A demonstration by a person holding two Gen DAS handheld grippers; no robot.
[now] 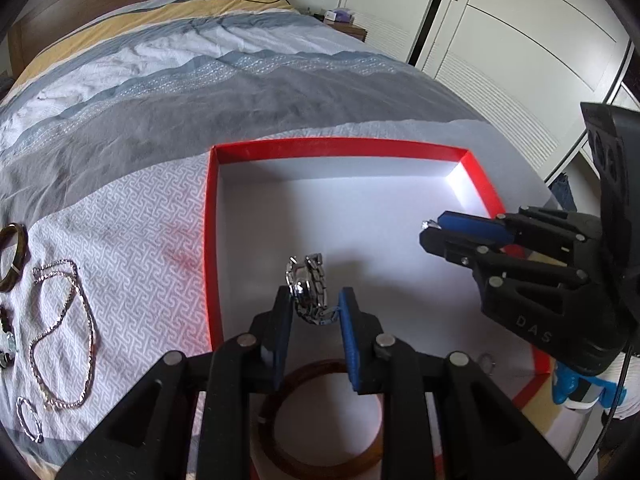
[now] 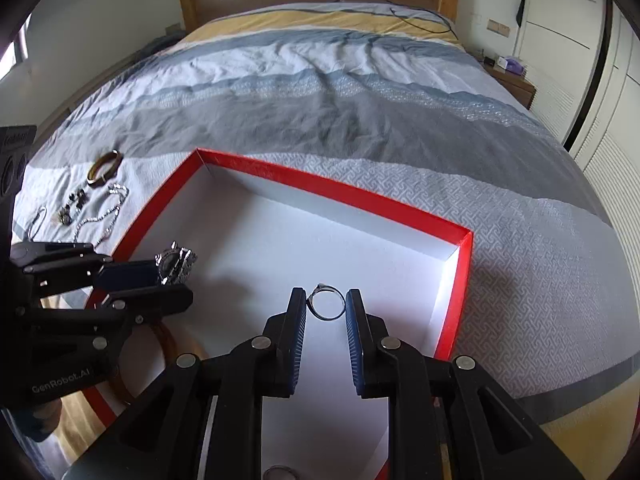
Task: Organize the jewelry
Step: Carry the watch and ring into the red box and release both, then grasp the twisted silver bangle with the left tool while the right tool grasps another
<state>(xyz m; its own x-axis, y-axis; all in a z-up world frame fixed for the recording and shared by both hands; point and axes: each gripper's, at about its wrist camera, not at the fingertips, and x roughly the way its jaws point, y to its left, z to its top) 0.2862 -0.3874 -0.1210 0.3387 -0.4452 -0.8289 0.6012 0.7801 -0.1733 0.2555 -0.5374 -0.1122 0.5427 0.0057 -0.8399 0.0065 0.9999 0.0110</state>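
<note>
Over the red box [image 1: 416, 148] | a watch [image 1: 308, 290] is pinched by the left gripper [image 1: 314, 304] | a ring [image 2: 327, 302] is pinched by the right gripper [image 2: 326, 308] | a brown bangle [image 1: 320, 420] is already laid inside | a chain [image 1: 64, 332] and other bits are left on the bed [image 1: 132, 216]

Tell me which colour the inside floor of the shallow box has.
White, with red walls; the right wrist view shows the shallow box best.

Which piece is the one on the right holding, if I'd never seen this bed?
Find the red box on the bed. Above its white floor, the right gripper pinches a thin silver ring with a small stone. The left gripper holds a chunky metal watch.
</note>
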